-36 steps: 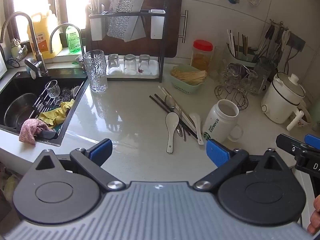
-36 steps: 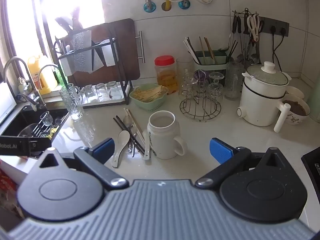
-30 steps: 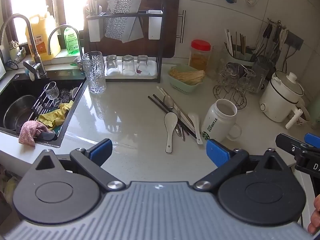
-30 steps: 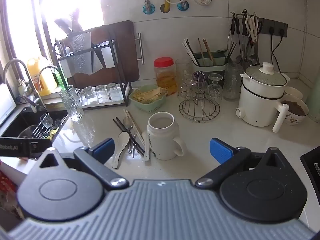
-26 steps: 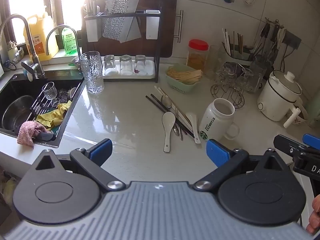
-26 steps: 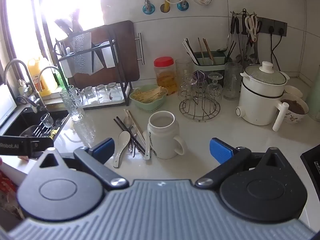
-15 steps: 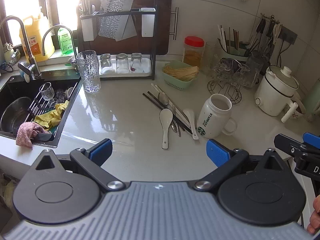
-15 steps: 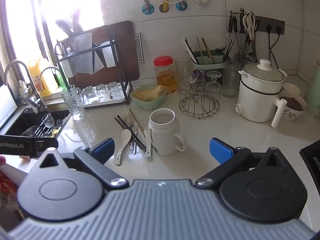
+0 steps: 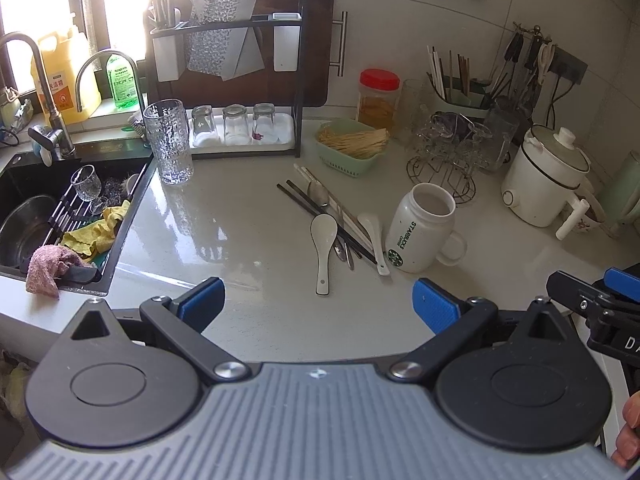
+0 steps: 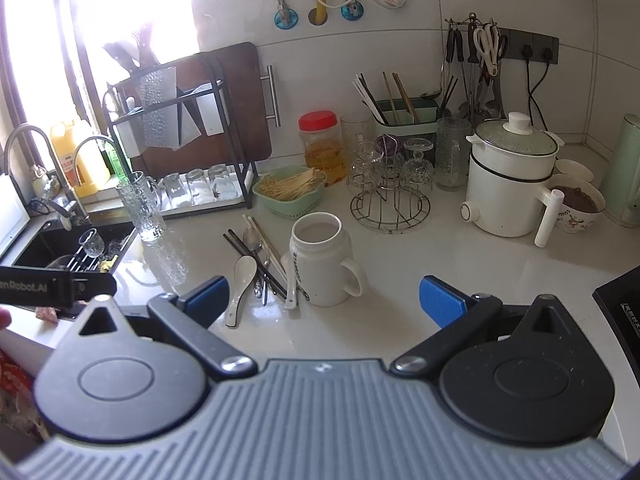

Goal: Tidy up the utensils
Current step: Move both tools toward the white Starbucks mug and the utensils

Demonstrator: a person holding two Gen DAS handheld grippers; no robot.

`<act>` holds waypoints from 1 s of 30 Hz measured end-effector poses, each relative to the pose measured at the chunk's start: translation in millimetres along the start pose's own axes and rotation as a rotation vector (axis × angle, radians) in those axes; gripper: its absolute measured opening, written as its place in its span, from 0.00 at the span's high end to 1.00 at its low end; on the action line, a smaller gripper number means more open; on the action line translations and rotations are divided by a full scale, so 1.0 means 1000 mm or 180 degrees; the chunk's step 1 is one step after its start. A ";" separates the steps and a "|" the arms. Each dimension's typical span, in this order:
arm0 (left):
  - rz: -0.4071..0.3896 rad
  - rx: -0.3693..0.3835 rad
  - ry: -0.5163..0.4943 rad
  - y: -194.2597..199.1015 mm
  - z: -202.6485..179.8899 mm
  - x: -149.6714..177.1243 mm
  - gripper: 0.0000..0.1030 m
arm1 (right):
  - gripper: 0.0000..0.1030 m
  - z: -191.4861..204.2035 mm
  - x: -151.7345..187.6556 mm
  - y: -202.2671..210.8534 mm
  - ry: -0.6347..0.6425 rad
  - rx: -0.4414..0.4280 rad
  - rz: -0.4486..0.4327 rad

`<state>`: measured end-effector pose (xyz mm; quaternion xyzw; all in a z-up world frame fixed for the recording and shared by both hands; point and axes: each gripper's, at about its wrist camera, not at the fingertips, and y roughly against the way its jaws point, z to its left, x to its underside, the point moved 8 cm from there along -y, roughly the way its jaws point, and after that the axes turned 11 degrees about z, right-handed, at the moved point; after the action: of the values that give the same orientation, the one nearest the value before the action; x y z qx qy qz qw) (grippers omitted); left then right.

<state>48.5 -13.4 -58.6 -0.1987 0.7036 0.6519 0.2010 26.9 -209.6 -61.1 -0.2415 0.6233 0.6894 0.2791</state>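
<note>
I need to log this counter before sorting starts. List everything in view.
Ceramic spoons: two, white, beside the mug.
Chopsticks: several, dark and pale, loose among the spoons.
Metal spoon: one, silver, among the chopsticks.
Mug: one, white, upright.
Utensil holder: one, green, by the wall.
Basket: one, green, holds sticks.
Jar: one, red lid.
Tall glass: one, clear, near the sink.
Pot: one, white.
Left gripper: open.
Right gripper: open.

The white Starbucks mug (image 10: 322, 262) hides part of the small white ceramic spoon (image 10: 289, 280). The black stovetop corner (image 10: 622, 312) is cut off at the right edge. Window glare blurs the black dish rack's (image 10: 132, 80) top.
</note>
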 end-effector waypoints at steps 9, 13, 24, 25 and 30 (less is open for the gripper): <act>0.0011 -0.0002 0.0017 -0.001 0.002 0.003 0.01 | 0.00 0.000 0.002 0.000 0.0001 -0.0018 0.0019; 0.0015 -0.0004 0.0012 -0.001 0.002 0.004 0.01 | 0.00 -0.001 0.004 -0.002 -0.0004 -0.0034 0.0026; 0.0054 -0.0007 -0.0026 -0.008 -0.002 0.005 0.01 | 0.00 -0.006 0.010 -0.006 -0.0081 -0.0004 0.0042; 0.0058 -0.0006 -0.0026 -0.008 -0.002 0.004 0.01 | 0.00 -0.006 0.010 -0.006 -0.0078 -0.0004 0.0044; 0.0053 -0.0001 -0.0015 -0.009 -0.001 0.002 0.01 | 0.00 -0.006 0.011 -0.006 -0.0072 0.0007 0.0042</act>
<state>51.9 -14.8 -66.9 -0.1913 0.7047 0.6541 0.1972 22.4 -214.2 -73.5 -0.2293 0.6225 0.6932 0.2818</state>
